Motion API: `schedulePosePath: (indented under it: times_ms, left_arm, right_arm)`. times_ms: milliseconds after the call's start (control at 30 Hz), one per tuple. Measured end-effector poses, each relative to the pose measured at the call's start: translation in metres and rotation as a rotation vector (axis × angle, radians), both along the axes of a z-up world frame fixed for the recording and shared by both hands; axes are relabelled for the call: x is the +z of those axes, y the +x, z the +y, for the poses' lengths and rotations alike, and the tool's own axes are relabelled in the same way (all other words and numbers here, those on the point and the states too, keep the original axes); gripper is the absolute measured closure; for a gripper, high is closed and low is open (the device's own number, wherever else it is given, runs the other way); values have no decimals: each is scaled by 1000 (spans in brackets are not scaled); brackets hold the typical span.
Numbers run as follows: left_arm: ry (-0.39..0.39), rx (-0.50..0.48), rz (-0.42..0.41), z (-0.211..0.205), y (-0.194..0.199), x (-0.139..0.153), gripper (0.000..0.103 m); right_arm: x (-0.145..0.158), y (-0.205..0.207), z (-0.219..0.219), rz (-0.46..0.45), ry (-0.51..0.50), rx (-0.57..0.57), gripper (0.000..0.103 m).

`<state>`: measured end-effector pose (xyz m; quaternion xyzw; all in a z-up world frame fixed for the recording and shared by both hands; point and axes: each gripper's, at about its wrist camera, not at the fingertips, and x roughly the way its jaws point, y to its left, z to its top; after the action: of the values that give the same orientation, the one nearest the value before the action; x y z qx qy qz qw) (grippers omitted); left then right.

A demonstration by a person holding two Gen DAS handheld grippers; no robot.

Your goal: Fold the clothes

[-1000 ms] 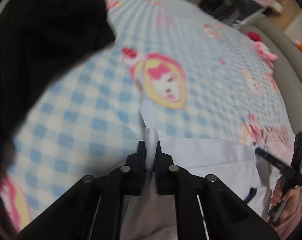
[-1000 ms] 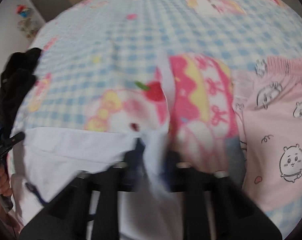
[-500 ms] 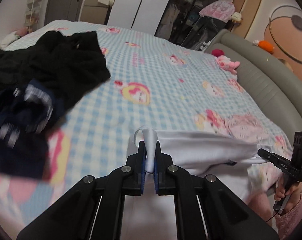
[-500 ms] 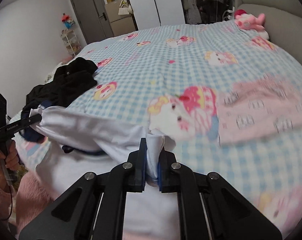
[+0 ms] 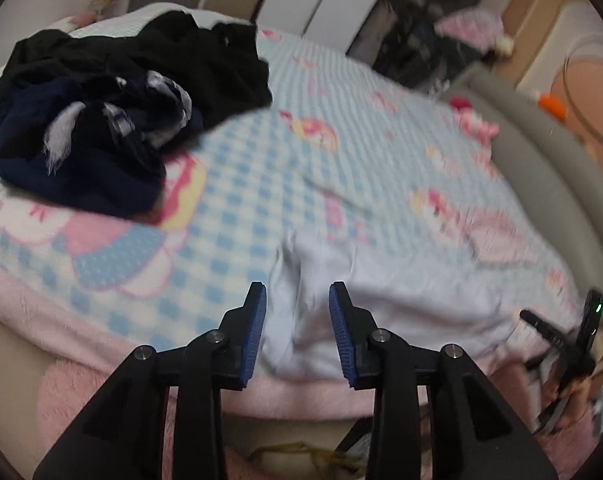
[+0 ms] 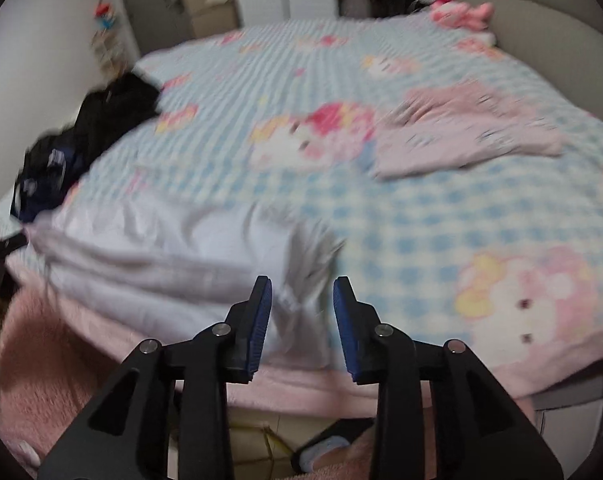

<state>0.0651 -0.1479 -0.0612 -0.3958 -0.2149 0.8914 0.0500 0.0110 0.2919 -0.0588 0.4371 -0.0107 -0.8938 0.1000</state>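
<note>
Just ahead of both claws, the white garment (image 5: 381,308) is lying rumpled along the bed's (image 5: 261,184) near edge. The left gripper (image 5: 297,304) and right gripper (image 6: 302,300) are hovering released, gripping nothing, 2 blue-padded fingers (image 6: 261,320) spread on each.

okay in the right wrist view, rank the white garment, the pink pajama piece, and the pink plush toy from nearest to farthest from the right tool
1. White garment: just ahead and left of the open right tool, at the bed's near edge.
2. Pink pajama piece: farther back, to the right, flat on the checked blanket.
3. Pink plush toy: farthest, at the bed's far right by the headboard.
</note>
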Motion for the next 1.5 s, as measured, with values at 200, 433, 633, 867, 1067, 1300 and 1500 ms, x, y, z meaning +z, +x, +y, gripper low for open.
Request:
schedulePosePath:
  times_ms: [200, 433, 633, 867, 1067, 1300, 1500]
  left_arm:
    - [-27, -123, -21, 52, -61, -2, 68]
    - [-138, -72, -294, 65, -41, -48, 69]
    - [-179, -34, -263, 53, -11, -29, 68]
    - [43, 32, -202, 16, -40, -35, 59]
    - [194, 11, -174, 20, -69, -64, 62]
    - [-188, 69, -198, 28, -80, -54, 77]
    - [-229, 71, -154, 31, -78, -30, 76]
  right_arm:
    - [16, -32, -44, 42, -1, 93, 68]
    - [-40, -28, -67, -157, 45, 131, 68]
    - [-34, 11, -38, -191, 115, 95, 69]
    - [3, -15, 6, -69, -17, -52, 39]
    - [-33, -44, 2, -152, -54, -39, 41]
    - [-50, -50, 2, -163, 10, -36, 70]
    - [-24, -44, 44, -92, -106, -115, 53]
